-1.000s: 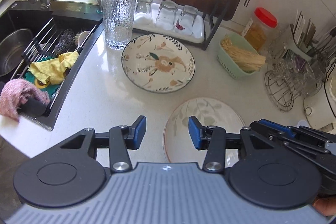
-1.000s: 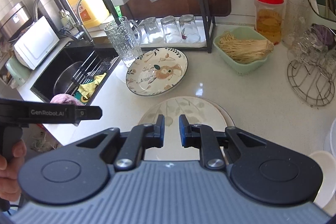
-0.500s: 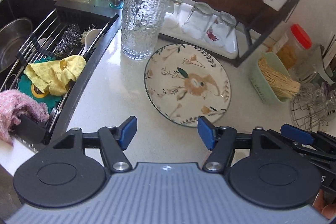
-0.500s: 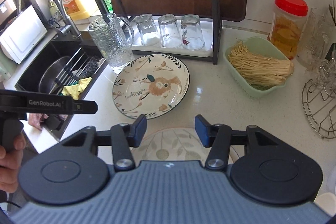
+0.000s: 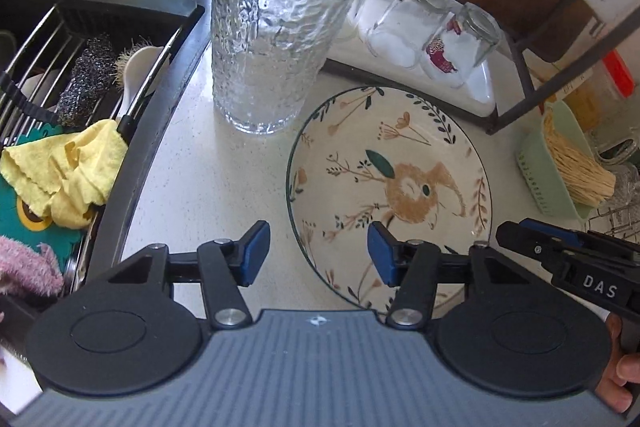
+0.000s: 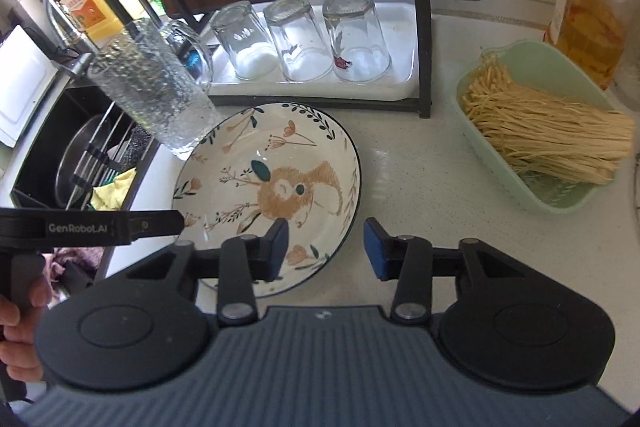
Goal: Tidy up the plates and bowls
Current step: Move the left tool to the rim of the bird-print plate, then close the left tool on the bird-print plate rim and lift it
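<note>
The round cream ceramic plate with a rabbit and leaf pattern (image 5: 390,187) lies flat on the white table (image 5: 224,187), centre frame. Both closing tools, left tool (image 5: 317,253) and right tool (image 6: 326,247), straddle opposite rims ungripped; pads must be seated on the rims next

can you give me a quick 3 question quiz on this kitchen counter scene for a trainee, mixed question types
1. True or false: the rabbit plate lies flat on the counter, and neither gripper has lifted it.
2. How many small glasses stand upside down on the white tray?
3. What stands nearest the plate's sink-side rim: A) the textured glass pitcher, B) the red-lidded jar, C) the green basket of noodles?

Key
1. True. The left gripper and right gripper each straddle the plate's rim, jaws closing but not yet pressing on it.
2. Three.
3. A.
</note>
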The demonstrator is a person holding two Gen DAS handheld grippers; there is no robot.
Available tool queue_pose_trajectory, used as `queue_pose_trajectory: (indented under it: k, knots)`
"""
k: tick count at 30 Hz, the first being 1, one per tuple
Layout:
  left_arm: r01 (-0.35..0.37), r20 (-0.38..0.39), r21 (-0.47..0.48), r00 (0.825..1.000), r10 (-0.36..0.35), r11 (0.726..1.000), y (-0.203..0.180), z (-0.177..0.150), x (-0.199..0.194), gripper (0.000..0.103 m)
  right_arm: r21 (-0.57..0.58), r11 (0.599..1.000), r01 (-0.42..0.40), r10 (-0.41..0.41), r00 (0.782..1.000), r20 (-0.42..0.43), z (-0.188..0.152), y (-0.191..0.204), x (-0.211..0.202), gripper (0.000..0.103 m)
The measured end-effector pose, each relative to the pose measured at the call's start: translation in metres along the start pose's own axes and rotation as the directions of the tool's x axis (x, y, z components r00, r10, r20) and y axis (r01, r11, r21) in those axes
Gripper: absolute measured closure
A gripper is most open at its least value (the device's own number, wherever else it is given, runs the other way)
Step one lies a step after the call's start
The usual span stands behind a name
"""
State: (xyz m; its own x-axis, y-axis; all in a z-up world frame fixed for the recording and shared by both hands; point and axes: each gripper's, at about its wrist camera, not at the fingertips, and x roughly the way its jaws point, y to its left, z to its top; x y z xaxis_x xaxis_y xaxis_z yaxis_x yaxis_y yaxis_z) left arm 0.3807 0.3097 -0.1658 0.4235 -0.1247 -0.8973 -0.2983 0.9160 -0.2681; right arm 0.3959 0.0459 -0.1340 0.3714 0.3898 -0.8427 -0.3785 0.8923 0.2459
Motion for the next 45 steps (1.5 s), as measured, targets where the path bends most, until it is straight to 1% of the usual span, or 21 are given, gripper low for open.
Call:
queue_pose_trajectory:
  k: [2,5,6,7,9,10,15,18,22,24,26,29,36,39,45]
  knots:
    - [0.008,-0.005,0.003,1.000,-0.008,1.000,0.001,0.007,0.007,0.046,-0.002,1.000,0.020,-0.020,1.000,-0.011,0.006,-0.002,0.011,0.067]
    - [0.010,-0.018,0.014,1.000,-0.010,1.000,0.001,0.015,0.018,0.054,0.005,0.999,0.039,-0.039,0.999,-0.019,0.012,-0.006,0.024,0.072]
    - [0.016,-0.022,0.023,1.000,-0.015,1.000,0.001,0.017,0.021,0.056,0.010,0.999,0.043,-0.043,0.999,-0.023,0.014,-0.007,0.028,0.075]
    - [0.013,-0.024,0.039,1.000,-0.012,0.999,0.000,0.019,0.023,0.058,0.014,0.999,0.045,-0.044,0.999,-0.030,0.015,-0.007,0.033,0.081]
    - [0.009,-0.026,0.079,1.000,-0.007,0.997,-0.001,0.023,0.026,0.062,0.015,0.999,0.042,-0.042,0.998,-0.040,0.018,-0.008,0.040,0.085]
    - [0.011,-0.028,0.088,1.000,-0.008,0.996,0.000,0.025,0.027,0.064,0.013,0.999,0.047,-0.046,0.998,-0.043,0.019,-0.008,0.043,0.085]
    - [0.031,-0.039,0.098,0.999,-0.027,0.995,0.007,0.030,0.034,0.066,0.021,0.999,0.044,-0.043,0.998,-0.050,0.022,-0.009,0.054,0.085]
    - [0.019,-0.041,0.113,0.999,-0.015,0.993,0.005,0.027,0.039,0.066,0.035,0.999,0.031,-0.028,0.997,-0.072,0.022,-0.012,0.063,0.085]
    - [0.033,-0.042,0.084,0.999,-0.030,0.996,0.006,0.025,0.038,0.066,0.013,1.000,0.010,-0.009,0.998,-0.070,0.027,-0.015,0.066,0.085]
    - [0.033,-0.032,0.084,0.999,-0.031,0.996,0.006,0.024,0.032,0.066,0.048,0.999,-0.021,0.026,0.995,-0.095,0.029,-0.022,0.064,0.085]
    - [0.029,-0.017,0.087,0.999,-0.028,0.996,0.004,0.023,0.025,0.066,0.063,0.997,-0.048,0.054,0.994,-0.095,0.032,-0.026,0.058,0.085]
    - [0.033,0.001,0.078,0.999,-0.033,0.996,0.001,0.020,0.010,0.066,0.028,0.998,-0.061,0.063,0.996,-0.068,0.036,-0.023,0.042,0.085]
    - [0.029,0.056,0.080,0.998,-0.033,0.996,-0.025,0.004,-0.026,0.066,0.009,0.996,-0.092,0.092,0.996,-0.016,0.038,-0.029,0.003,0.085]
    - [0.026,0.049,0.074,0.998,-0.029,0.997,-0.038,-0.009,-0.039,0.066,0.005,0.995,-0.097,0.097,0.995,-0.004,0.032,-0.035,-0.016,0.085]
    - [0.016,0.012,0.099,1.000,-0.017,0.995,-0.066,-0.039,-0.061,0.066,0.017,0.996,-0.090,0.091,0.996,-0.025,0.010,-0.044,-0.051,0.085]
